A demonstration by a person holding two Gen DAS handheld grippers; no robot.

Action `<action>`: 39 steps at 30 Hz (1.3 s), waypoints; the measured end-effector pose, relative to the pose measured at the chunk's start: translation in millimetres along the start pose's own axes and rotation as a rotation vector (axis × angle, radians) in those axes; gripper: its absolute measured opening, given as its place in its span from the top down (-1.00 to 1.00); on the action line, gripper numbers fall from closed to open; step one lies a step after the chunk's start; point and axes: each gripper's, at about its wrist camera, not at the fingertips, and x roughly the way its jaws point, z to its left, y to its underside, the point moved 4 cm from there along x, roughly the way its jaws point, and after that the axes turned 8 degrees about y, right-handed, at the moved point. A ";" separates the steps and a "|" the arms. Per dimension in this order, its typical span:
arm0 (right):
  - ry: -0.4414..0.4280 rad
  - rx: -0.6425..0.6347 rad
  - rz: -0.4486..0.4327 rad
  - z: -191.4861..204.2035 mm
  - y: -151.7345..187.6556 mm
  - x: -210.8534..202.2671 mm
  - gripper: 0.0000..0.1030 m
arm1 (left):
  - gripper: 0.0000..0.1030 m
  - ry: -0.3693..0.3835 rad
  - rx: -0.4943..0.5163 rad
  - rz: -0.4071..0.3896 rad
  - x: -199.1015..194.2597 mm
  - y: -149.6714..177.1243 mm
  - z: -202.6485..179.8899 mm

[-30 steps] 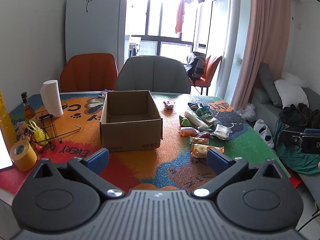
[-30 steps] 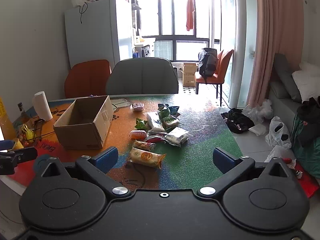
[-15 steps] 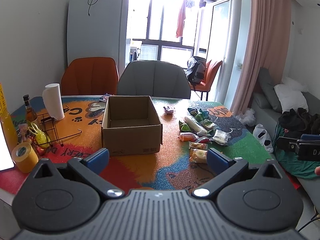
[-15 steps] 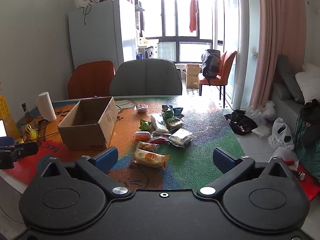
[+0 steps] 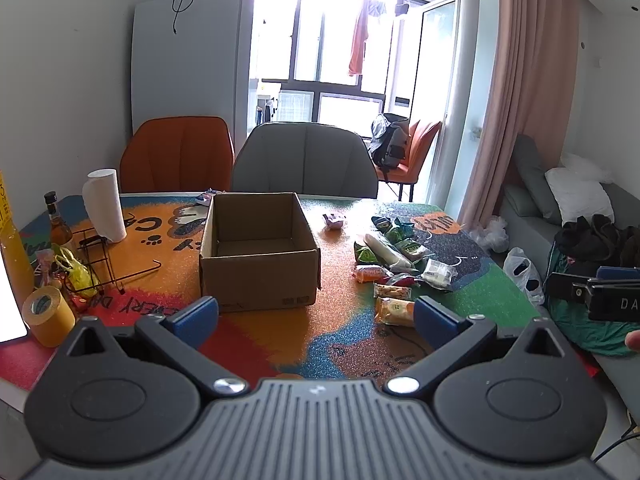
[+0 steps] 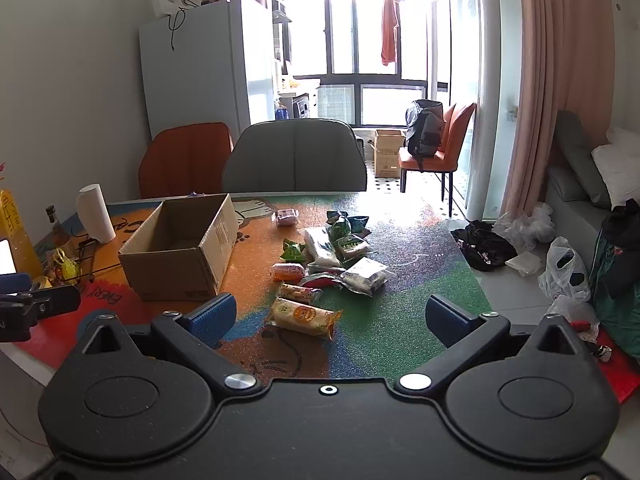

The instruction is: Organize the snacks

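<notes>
An open, empty cardboard box (image 5: 258,254) (image 6: 182,254) stands on the colourful table mat (image 5: 340,272). To its right lies a pile of several snack packets (image 5: 394,260) (image 6: 332,254); the nearest is an orange-and-yellow packet (image 5: 394,311) (image 6: 304,316). A small purple packet (image 5: 333,221) (image 6: 286,216) lies apart behind the pile. My left gripper (image 5: 316,316) hovers open near the table's front edge, in front of the box. My right gripper (image 6: 332,318) is open too, just short of the nearest packet. Nothing is between either pair of fingers.
On the table's left stand a paper towel roll (image 5: 103,204), a bottle (image 5: 58,224), a wire rack (image 5: 100,264), a yellow tape roll (image 5: 48,316). Two chairs (image 5: 304,164) are behind the table. A sofa (image 5: 560,208) and bags (image 6: 564,268) are on the right.
Both grippers have risen and pulled back a little from the table, so box and snacks sit lower and smaller in view. Both stay open; nothing on the table has moved.
</notes>
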 end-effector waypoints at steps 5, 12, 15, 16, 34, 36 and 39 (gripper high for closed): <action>-0.001 -0.001 0.000 0.0 0.5 -0.3 -1.00 | -1.00 0.004 0.002 0.002 0.3 1.8 -0.8; -0.001 -0.003 0.005 -0.1 1.5 0.5 -1.00 | -1.00 0.004 0.003 0.002 0.1 2.7 -1.1; -0.001 0.000 0.007 -1.1 1.0 1.0 -1.00 | -1.00 0.005 0.003 0.003 0.0 3.0 -1.1; -0.003 0.000 0.008 -1.1 1.1 1.1 -1.00 | -1.00 0.004 0.003 0.004 -0.1 3.8 -1.7; -0.016 -0.020 0.022 0.9 3.7 8.4 -1.00 | -1.00 0.025 0.012 0.023 8.3 8.2 -6.8; -0.025 -0.016 0.032 0.0 4.5 14.1 -1.00 | -1.00 0.035 0.010 0.013 11.7 6.2 -5.9; -0.053 -0.008 0.053 -3.1 4.9 28.1 -1.00 | -1.00 0.057 -0.016 0.012 23.1 2.9 -2.1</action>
